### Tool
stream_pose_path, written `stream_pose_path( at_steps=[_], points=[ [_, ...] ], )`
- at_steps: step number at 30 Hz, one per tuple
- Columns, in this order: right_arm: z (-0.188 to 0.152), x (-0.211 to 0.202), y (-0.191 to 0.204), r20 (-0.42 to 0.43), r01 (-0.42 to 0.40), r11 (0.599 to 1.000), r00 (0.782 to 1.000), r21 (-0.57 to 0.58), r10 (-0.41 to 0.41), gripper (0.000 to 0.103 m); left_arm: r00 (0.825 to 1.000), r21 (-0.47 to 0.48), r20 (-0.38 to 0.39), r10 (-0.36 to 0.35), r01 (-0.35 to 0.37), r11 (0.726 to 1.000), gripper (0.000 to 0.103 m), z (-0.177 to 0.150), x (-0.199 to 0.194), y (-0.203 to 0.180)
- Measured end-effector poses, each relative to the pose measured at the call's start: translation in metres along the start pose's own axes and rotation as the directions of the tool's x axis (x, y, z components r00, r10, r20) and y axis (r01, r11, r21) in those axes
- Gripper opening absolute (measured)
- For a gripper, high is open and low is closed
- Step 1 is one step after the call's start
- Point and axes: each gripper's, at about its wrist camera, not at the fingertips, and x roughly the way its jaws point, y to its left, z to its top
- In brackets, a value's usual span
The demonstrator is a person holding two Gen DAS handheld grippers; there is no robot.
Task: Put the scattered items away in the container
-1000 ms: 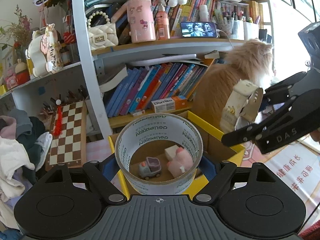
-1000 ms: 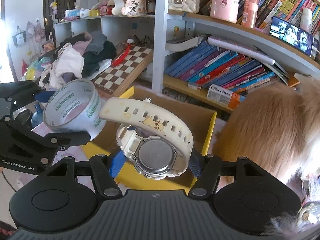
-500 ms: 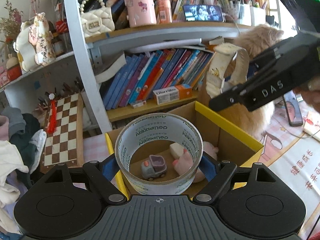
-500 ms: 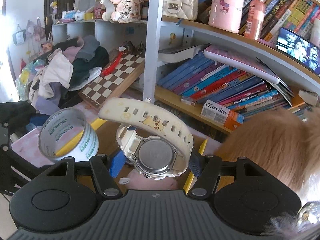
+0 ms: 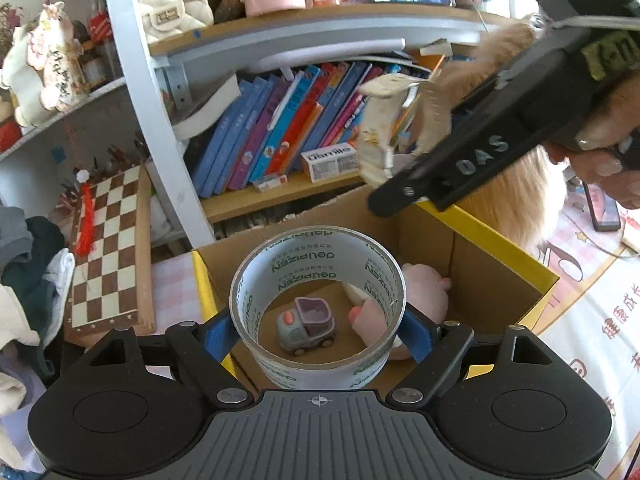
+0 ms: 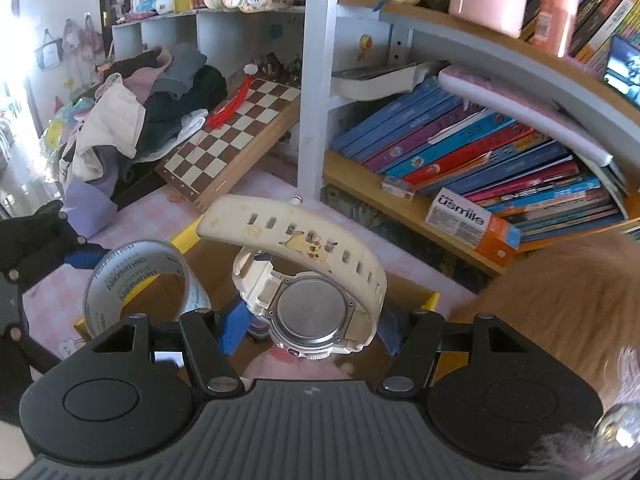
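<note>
Left gripper (image 5: 318, 330) clamped on tape roll (image 5: 318, 276), held over the near-left corner of the cardboard box (image 5: 500, 236). Right gripper (image 6: 310, 326) clamped on white watch (image 6: 312, 304), above the box's far side. Inside the box: toy car (image 5: 306, 326), pink plush (image 5: 424, 290). Orange cat (image 6: 560, 300) just beside the box.

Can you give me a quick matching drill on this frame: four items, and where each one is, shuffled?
Items:
1. tape roll
2. watch
3. toy car
4. chessboard

Places:
A. lying on the floor of the cardboard box
B. leaning against the shelf unit
C. clamped in the left gripper
D. clamped in the right gripper

Pairs: 1-C, 2-D, 3-A, 4-B
</note>
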Motion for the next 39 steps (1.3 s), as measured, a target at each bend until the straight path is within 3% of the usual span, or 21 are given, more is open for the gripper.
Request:
stream_pose_path(
  at_steps=[8, 12, 20, 30, 39],
  points=[
    [0.016, 0.039, -0.020, -0.056, -0.091, 0.984, 0.993, 0.153, 0.101, 0.062, 0.996, 0.021, -0.075, -0.054, 0.056, 0.998, 0.084, 0.002, 0.025, -0.003],
    [0.021, 0.065, -0.027, -0.099, -0.156, 0.958, 0.978, 0.242, 0.184, 0.062, 0.988, 0.006, -0.128, -0.085, 0.086, 0.996, 0.084, 0.002, 0.035, -0.001],
    [0.028, 0.110, -0.021, -0.188, -0.208, 0.934, 0.945, 0.291, 0.268, 0.062, 0.972, 0.003, -0.197, -0.131, 0.135, 0.991, 0.084, 0.002, 0.051, -0.001],
    [0.022, 0.159, -0.021, -0.292, -0.184, 0.927, 0.913, 0.327, 0.284, 0.063, 0.956, -0.056, -0.234, -0.175, 0.167, 0.984, 0.085, 0.000, 0.062, 0.010],
    [0.007, 0.175, -0.039, -0.293, -0.129, 0.893, 0.916, 0.432, 0.274, 0.063, 0.949, -0.038, -0.252, -0.188, 0.184, 0.982, 0.085, 0.002, 0.066, 0.013]
  ],
)
